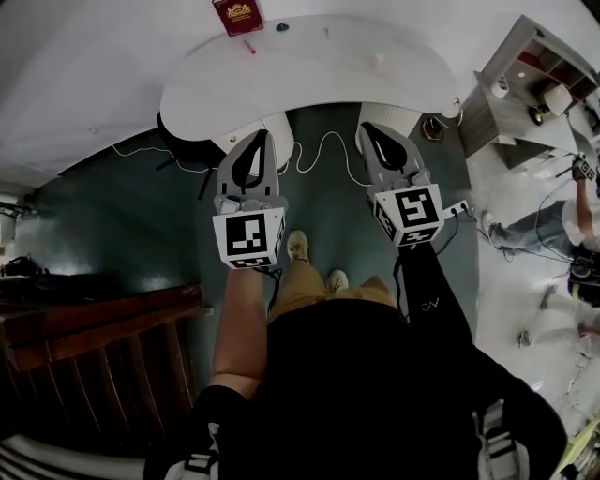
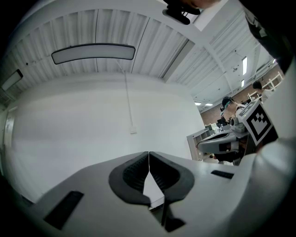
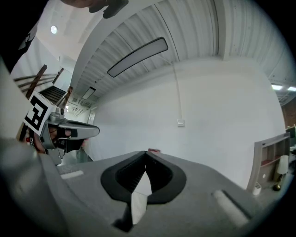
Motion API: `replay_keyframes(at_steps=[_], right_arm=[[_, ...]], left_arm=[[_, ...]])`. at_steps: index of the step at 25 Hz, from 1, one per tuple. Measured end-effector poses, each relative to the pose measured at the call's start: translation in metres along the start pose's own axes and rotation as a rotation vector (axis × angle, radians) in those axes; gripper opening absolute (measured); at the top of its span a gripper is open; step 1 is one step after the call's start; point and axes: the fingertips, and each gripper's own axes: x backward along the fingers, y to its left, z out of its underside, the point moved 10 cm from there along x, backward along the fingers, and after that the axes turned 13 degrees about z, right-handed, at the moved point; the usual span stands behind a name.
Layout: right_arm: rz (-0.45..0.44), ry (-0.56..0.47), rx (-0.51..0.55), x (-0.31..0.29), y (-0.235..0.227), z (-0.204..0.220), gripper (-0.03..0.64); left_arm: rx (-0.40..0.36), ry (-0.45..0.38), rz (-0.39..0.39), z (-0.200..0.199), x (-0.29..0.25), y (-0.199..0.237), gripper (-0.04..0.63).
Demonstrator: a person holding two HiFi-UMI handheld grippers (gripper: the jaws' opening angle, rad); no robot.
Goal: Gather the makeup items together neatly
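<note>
A white curved table stands ahead of me. A dark red box lies at its far left. Beside the box are a small red stick and a teal round item, with pale small pieces further right. My left gripper is held level in front of the table's near edge, jaws shut and empty. My right gripper hangs alongside it, also shut with nothing between the pads. The red box's edge peeks over the right jaws.
White cables and a power strip lie on the dark green floor under the table. A shelf unit stands at the right, with a person beyond it. Wooden stair rails run at the lower left.
</note>
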Motion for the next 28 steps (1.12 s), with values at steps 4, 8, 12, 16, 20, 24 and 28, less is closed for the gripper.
replay_keyframes(at_steps=[4, 8, 12, 16, 20, 24, 28], right_arm=[[-0.005, -0.004, -0.004, -0.020, 0.000, 0.002, 0.005], [-0.004, -0.014, -0.013, -0.052, 0.002, 0.003, 0.005], [-0.008, -0.014, -0.011, -0.096, 0.011, 0.007, 0.005], [-0.003, -0.017, -0.009, -0.150, 0.021, 0.011, 0.005], [0.004, -0.004, -0.007, -0.206, 0.035, 0.009, 0.005], [0.028, 0.001, -0.009, -0.261, 0.043, 0.005, 0.005], [0.060, 0.021, -0.011, -0.305, 0.050, 0.007, 0.005]], left_arm=[[-0.002, 0.006, -0.013, 0.005, -0.010, 0.015, 0.009], [-0.014, -0.018, -0.020, 0.009, -0.026, 0.039, 0.009], [-0.011, -0.023, -0.026, 0.021, -0.046, 0.075, 0.009], [-0.004, -0.024, -0.026, 0.034, -0.073, 0.121, 0.009], [-0.002, -0.014, -0.018, 0.043, -0.102, 0.175, 0.009], [-0.003, -0.014, -0.001, 0.049, -0.137, 0.228, 0.009], [0.011, -0.012, 0.031, 0.059, -0.168, 0.271, 0.009]])
